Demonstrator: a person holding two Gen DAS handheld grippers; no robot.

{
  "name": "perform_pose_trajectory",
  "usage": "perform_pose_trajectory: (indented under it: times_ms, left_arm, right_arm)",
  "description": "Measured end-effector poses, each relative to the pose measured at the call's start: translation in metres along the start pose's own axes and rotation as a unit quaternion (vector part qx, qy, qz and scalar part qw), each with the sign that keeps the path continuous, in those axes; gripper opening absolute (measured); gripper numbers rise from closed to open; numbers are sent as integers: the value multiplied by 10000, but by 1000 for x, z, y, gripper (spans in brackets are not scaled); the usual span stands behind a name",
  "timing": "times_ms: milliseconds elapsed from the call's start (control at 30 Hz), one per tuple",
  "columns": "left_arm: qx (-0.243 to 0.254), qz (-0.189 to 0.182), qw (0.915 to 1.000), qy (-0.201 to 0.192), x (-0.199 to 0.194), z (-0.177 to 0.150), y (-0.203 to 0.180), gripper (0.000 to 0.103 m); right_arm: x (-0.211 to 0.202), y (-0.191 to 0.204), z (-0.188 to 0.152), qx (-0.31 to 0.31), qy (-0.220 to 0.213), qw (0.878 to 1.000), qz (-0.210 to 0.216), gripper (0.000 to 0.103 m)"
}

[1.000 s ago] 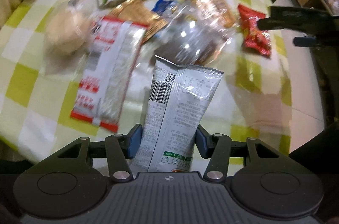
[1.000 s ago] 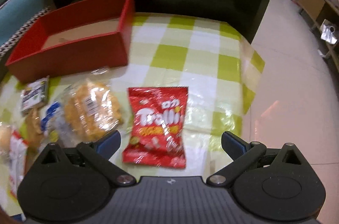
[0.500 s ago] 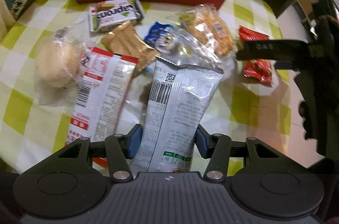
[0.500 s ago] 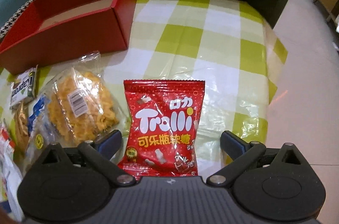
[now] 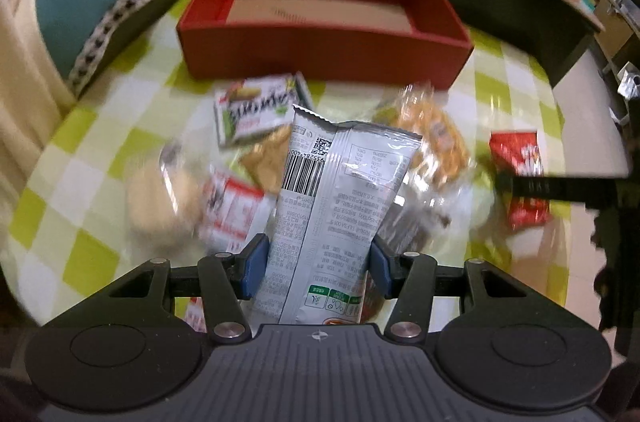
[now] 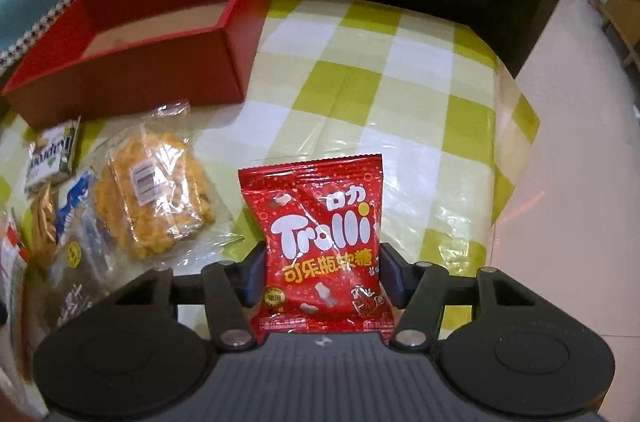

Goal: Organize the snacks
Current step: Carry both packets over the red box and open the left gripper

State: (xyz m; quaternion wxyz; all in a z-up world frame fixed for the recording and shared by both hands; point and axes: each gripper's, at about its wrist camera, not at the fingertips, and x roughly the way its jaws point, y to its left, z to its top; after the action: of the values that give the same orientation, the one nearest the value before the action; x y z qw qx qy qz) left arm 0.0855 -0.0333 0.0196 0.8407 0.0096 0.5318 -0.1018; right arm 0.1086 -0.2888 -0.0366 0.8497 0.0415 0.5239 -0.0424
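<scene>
**Both claws loaded, red box waiting**

Right now, each claw is holding a snack. The left claw (image 5: 316, 268) is pinching a silver packet (image 5: 336, 206) low down on its body, so most of the packet is standing free above the pads, well short of the red box (image 5: 324, 34). The right claw (image 6: 322, 276) is closing on a red candy bag (image 6: 320, 242), gripping it by its lower half, off to the near right of the box.

Slipping looks like the main risk: both wrappers are glossy film, held from the sides only, and a quick swing toward the box could be letting either one slide or fold over. Clipping the box's near wall is another, if a packet is carried in too low.

Both claws are pointing forward toward the box and tilting down over the checked desk (image 6: 400, 70). Other snacks are lying loose in front of the box.
</scene>
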Motion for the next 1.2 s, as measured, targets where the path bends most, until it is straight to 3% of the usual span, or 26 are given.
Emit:
perform_pose_trajectory:
  times_ms: [367,833,1200]
  left_arm:
    - [-139,-329,9993,-128,11,38,-2,60]
    - [-366,-249,9973,-588,15,110,-1,60]
    - [-460,-91,9962,-730,33,151,2,60]
  right_arm:
    - [-34,-1,8,101,-516,9983,232,59]
    - [-55,41,79,26,-1227,9895,767,59]
    - [-39,65,123,55,-1387,9860,921,59]
